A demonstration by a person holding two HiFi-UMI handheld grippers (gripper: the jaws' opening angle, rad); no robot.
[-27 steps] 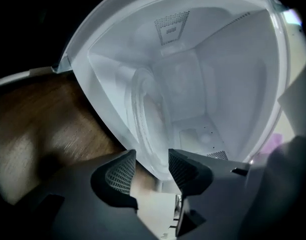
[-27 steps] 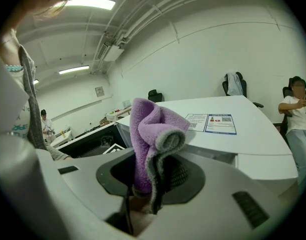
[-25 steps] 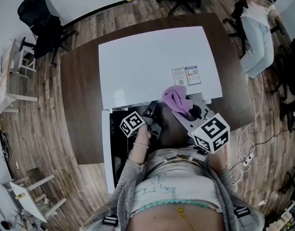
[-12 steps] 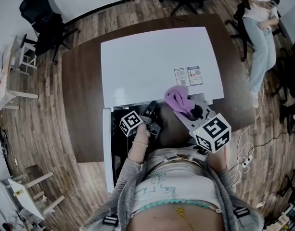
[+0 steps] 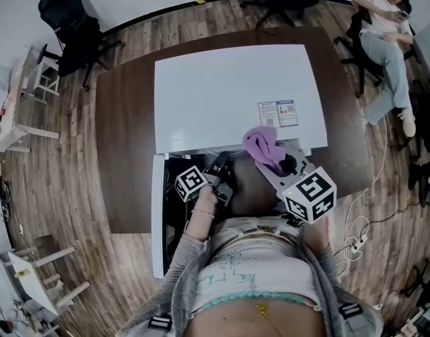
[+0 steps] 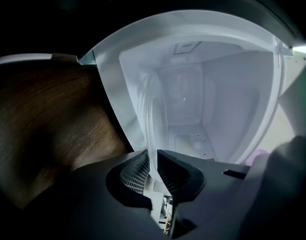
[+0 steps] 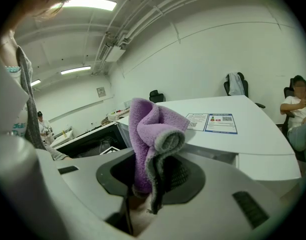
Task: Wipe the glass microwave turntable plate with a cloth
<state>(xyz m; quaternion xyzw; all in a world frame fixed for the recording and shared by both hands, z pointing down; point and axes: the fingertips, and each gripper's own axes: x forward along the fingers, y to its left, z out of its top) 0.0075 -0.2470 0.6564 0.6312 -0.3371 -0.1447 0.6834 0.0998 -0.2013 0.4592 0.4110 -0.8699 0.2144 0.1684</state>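
Left tongs [image 6: 153, 159], just closed further, are clamped on the rim of the edge-on glass plate [image 6: 151, 109]; purple cloth [image 7: 148, 129] is pinched in right tongs [image 7: 153, 179], just rightward.

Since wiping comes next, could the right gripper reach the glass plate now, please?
Probably yes: the left gripper, jaws just closing on the glass plate, holds it at the mouth of the open microwave; the right gripper with its cloth is nearby, unobstructed.

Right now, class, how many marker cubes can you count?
2. One cube sits on the left gripper, whose jaws have just been closing on the glass plate; the other cube sits on the right gripper, holding the purple cloth. None seem hidden.
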